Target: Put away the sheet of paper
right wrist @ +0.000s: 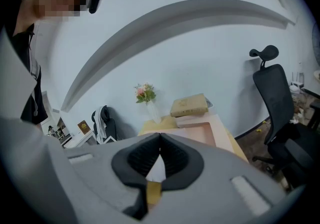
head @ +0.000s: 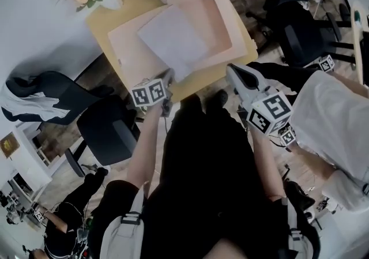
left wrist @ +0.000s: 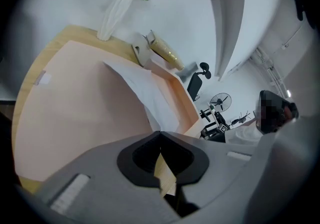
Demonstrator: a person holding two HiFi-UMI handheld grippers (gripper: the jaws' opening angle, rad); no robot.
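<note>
**Camera Placement Relative to the Table**

Head view: mounted on the person's head, on the near side of the table (head: pixel 105 20), facing steeply down. The table sits at upper centre, well below the camera.

Left gripper view: rides on the left gripper (head: pixel 169 79) at the table's near edge. It is low and close and looks across the top toward the vase of flowers (left wrist: pixel 117 12).

Right gripper view: rides on the right gripper (head: pixel 232 72) and faces the table almost level, from farther off.

All three views share the table, the vase of flowers and the pink tray (head: pixel 128 50).
</note>
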